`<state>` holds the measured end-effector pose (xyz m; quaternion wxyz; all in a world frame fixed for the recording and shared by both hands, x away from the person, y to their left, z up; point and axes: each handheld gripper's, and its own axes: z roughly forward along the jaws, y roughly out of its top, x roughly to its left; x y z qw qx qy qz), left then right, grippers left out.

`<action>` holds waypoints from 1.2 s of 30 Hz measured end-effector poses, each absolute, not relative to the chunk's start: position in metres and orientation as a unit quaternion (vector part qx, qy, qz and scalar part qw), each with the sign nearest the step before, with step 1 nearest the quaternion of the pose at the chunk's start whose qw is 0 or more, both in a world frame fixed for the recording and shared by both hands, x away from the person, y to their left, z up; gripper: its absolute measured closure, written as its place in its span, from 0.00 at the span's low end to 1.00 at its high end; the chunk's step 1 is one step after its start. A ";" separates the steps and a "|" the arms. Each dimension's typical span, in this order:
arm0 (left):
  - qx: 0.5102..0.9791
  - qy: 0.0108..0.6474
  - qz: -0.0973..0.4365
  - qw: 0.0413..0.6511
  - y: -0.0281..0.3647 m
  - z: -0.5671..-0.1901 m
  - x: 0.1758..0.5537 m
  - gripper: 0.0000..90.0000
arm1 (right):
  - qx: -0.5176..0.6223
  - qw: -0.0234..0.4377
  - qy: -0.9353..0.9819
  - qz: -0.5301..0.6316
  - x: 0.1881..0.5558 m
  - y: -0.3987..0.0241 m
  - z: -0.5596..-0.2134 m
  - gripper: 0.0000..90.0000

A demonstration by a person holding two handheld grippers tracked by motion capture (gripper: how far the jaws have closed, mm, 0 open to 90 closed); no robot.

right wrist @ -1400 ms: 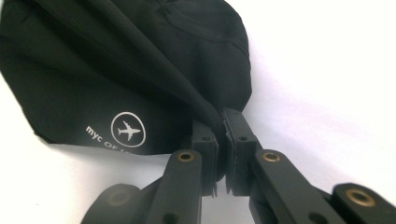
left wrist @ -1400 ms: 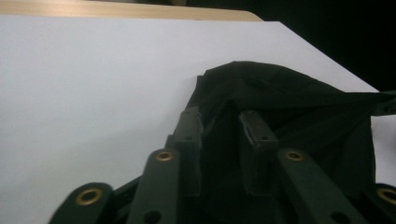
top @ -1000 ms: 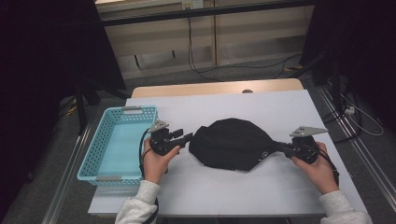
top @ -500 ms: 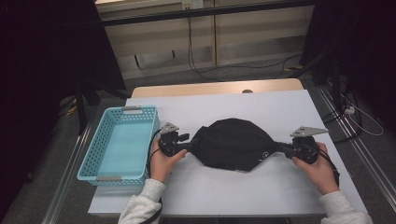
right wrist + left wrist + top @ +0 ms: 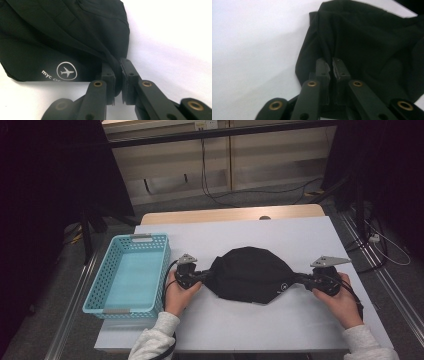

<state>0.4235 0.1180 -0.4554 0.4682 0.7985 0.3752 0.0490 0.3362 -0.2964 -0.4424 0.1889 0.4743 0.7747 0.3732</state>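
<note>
A black cloth bag (image 5: 250, 275) with a small white aeroplane logo (image 5: 67, 71) lies bunched on the white table (image 5: 280, 235). My left gripper (image 5: 204, 275) is at the bag's left edge; its jaws have just been closing and now pinch a fold of the black fabric (image 5: 367, 42) between the pads, as the left gripper view (image 5: 331, 62) shows. My right gripper (image 5: 300, 279) is shut on the bag's right corner, with a gathered tuck of cloth (image 5: 62, 32) squeezed between its jaws (image 5: 117, 64). The bag is stretched between the two grippers.
A light blue plastic basket (image 5: 95, 305) stands at the table's left edge, close to my left hand. Behind the table are a wooden strip, cables on the floor and dark stands at both sides.
My left gripper has moved right and down to the bag's left edge and its jaws have closed on the fabric. The right gripper has kept still with its grip.
</note>
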 end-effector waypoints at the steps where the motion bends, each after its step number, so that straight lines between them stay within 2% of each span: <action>1: 0.799 0.373 0.051 0.469 0.119 -0.453 0.423 0.95 | 0.474 0.189 0.775 0.373 0.336 -0.296 -0.442 0.92; 9: 0.754 0.418 0.071 0.502 0.143 -0.431 0.420 0.97 | 0.486 0.179 0.759 0.394 0.336 -0.303 -0.439 0.94; 16: 0.759 0.430 0.062 0.486 0.143 -0.440 0.420 0.97 | 0.488 0.178 0.763 0.385 0.336 -0.301 -0.442 0.94; 33: 0.765 0.439 0.079 0.465 0.141 -0.438 0.418 0.96 | 0.487 0.175 0.759 0.395 0.340 -0.296 -0.446 0.61; 36: 0.768 0.437 0.079 0.462 0.141 -0.439 0.418 0.96 | 0.485 0.170 0.762 0.395 0.342 -0.294 -0.449 0.59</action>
